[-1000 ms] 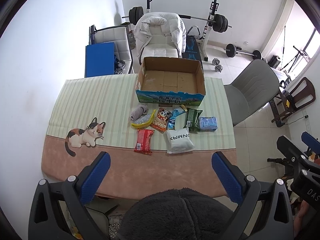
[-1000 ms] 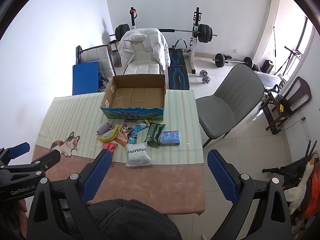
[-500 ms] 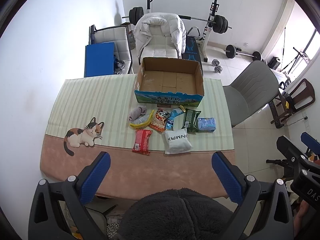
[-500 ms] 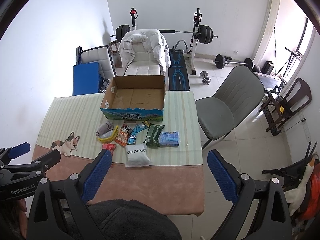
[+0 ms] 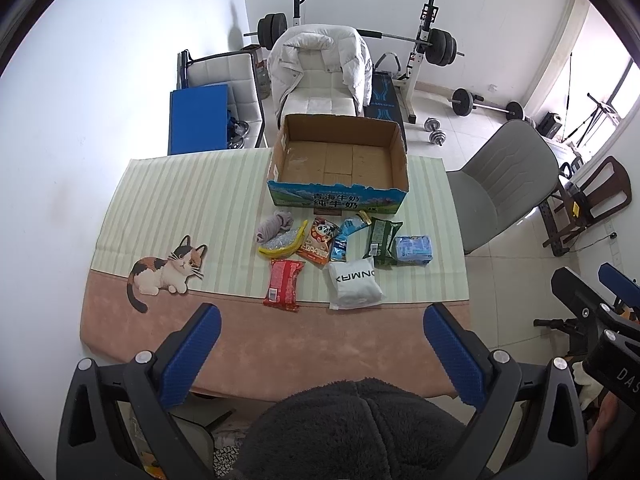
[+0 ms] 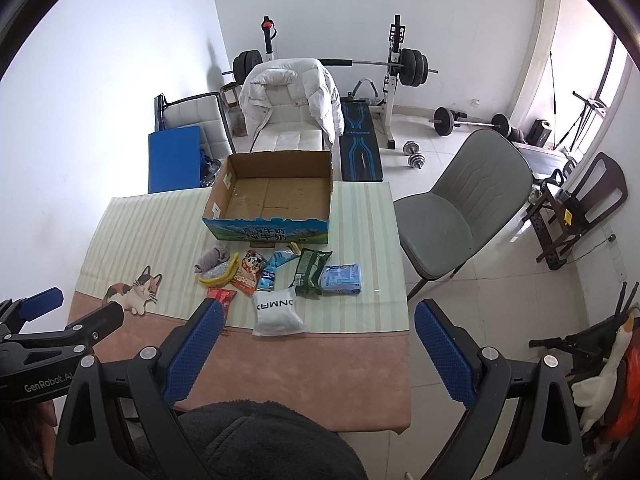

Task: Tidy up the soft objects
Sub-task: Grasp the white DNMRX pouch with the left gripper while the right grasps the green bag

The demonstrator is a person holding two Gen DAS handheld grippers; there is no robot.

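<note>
An empty open cardboard box (image 5: 338, 160) (image 6: 272, 196) stands at the table's far side. In front of it lie several soft items: a grey sock (image 5: 274, 226), a yellow bag (image 5: 284, 242), an orange snack pack (image 5: 320, 240), a blue pouch (image 5: 346, 236), a green pack (image 5: 382, 242), a blue tissue pack (image 5: 414, 250) (image 6: 342, 278), a red pack (image 5: 283, 285) and a white pouch (image 5: 354, 284) (image 6: 278, 312). My left gripper (image 5: 320, 352) and right gripper (image 6: 318, 346) are open, empty and high above the table's near edge.
The table carries a striped cloth with a cat print (image 5: 166, 268). A grey chair (image 6: 460, 208) stands at its right. A white chair with a jacket (image 5: 320, 72), a blue board (image 5: 198, 118) and a weight bench (image 6: 360, 140) stand behind. A dark fuzzy hat (image 5: 352, 428) fills the bottom.
Both views have shifted slightly: the table and items sit a little further up and left in the frames. Both grippers stay open and empty.
</note>
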